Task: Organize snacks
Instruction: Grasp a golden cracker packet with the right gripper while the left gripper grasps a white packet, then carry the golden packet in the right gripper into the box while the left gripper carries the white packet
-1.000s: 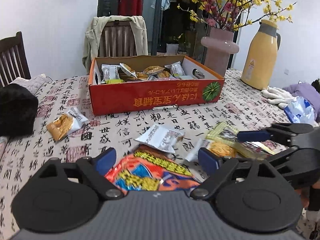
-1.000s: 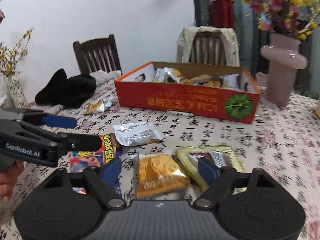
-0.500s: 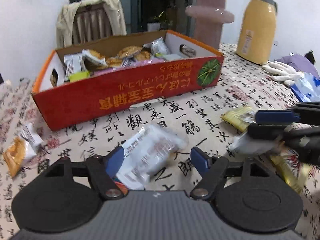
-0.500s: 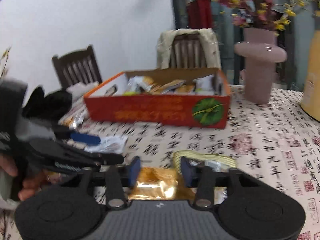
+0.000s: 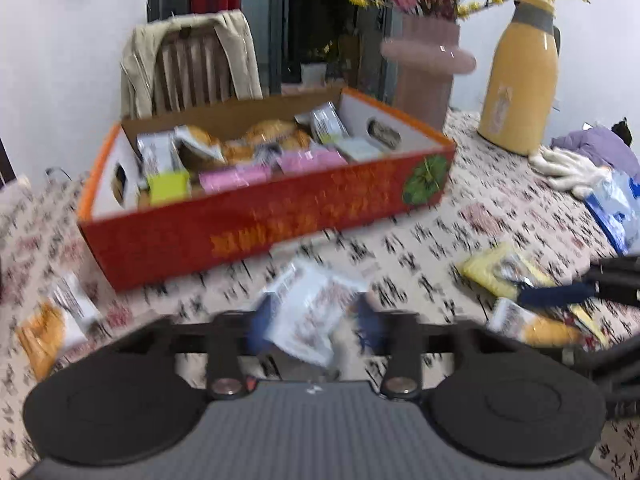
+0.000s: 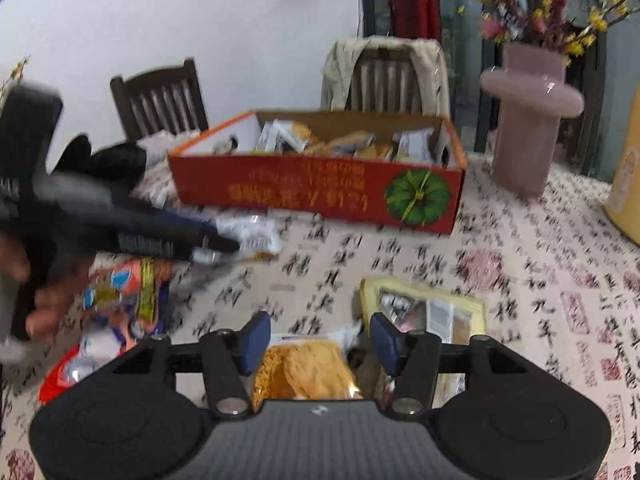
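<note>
The worktop (image 5: 500, 216) carries a long red box (image 5: 280, 220) of snacks, its long side facing the cameras. The left tool (image 5: 310, 322) is closing with a white packet (image 5: 308, 312) between its blue fingers (image 5: 258, 328); blur hides whether they press it. The packet lies tilted, long axis running from near-right up toward the box. The right tool (image 6: 318, 340) is opening around an orange packet (image 6: 306, 368), which lies under it with its long axis pointing away toward the box and its pads apart from it.
</note>
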